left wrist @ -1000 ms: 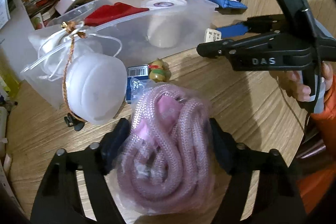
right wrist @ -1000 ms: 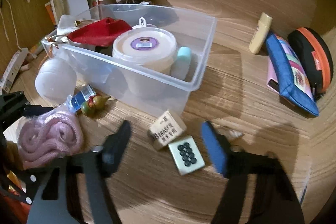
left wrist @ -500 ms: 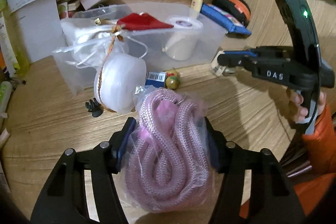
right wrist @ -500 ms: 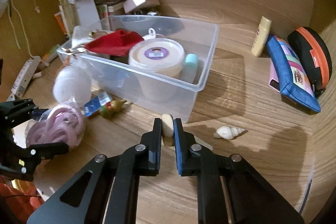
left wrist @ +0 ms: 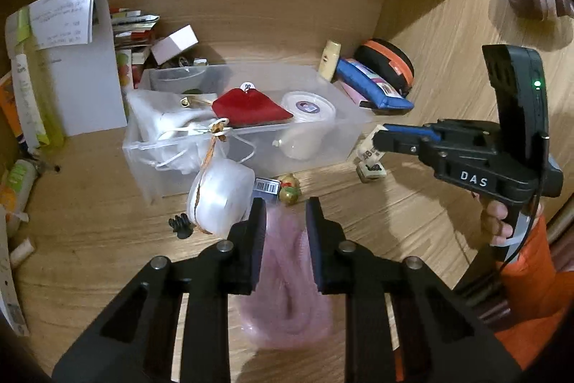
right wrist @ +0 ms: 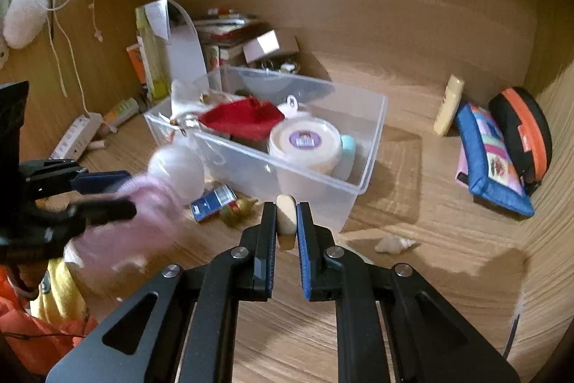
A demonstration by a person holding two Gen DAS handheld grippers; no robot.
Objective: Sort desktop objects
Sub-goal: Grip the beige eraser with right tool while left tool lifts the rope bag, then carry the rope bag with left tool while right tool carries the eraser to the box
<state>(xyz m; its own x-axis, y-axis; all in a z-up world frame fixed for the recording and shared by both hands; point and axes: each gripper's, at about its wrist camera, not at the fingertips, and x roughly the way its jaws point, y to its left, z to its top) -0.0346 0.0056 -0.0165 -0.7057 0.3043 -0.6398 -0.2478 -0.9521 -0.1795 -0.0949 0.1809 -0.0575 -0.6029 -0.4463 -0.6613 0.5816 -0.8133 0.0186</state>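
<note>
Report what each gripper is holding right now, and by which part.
The left gripper is shut on the bagged pink rope, pinching its upper end. The right gripper is shut on a cream block, clamped across its two opposite faces.

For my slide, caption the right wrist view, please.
Right gripper clamps a cream block before the clear bin.

pink rope bundle [left wrist: 287, 282], red pouch [left wrist: 247, 108], blue-orange cases [right wrist: 491, 160]
</note>
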